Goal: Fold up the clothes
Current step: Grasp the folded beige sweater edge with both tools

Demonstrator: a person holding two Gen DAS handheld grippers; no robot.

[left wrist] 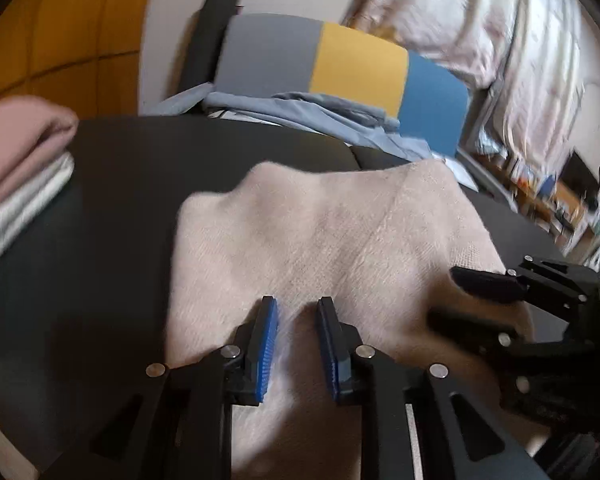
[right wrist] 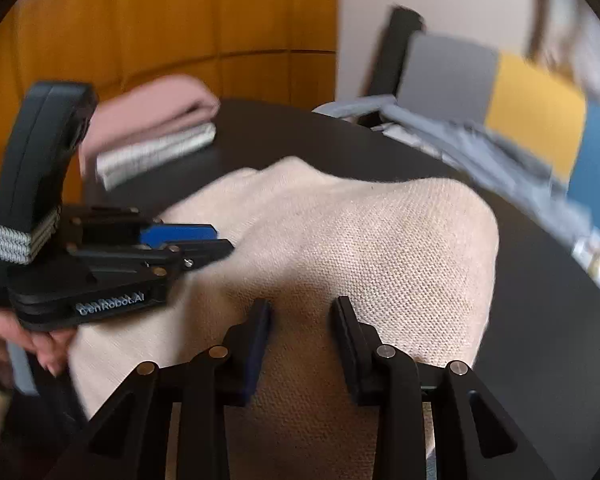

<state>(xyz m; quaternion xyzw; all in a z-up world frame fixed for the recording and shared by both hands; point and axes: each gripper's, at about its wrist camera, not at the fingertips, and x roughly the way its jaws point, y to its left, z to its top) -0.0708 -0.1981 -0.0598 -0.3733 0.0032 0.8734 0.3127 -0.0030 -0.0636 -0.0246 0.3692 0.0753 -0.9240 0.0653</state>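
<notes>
A cream knitted garment (left wrist: 332,240) lies folded on the dark table (left wrist: 132,200); it also shows in the right wrist view (right wrist: 360,240). My left gripper (left wrist: 297,308) hovers over its near part, jaws apart with cloth showing between the blue pads (left wrist: 269,344), nothing pinched. It shows from the side in the right wrist view (right wrist: 204,242). My right gripper (right wrist: 302,312) is over the garment's near right part, jaws apart and empty. It shows at the right in the left wrist view (left wrist: 460,296).
A folded stack, pink cloth (right wrist: 156,108) on striped grey cloth (right wrist: 156,152), sits at the table's far left. A blue-grey garment (left wrist: 320,116) is crumpled at the far edge, before a grey, yellow and blue chair back (left wrist: 356,68). Wooden panels stand at left.
</notes>
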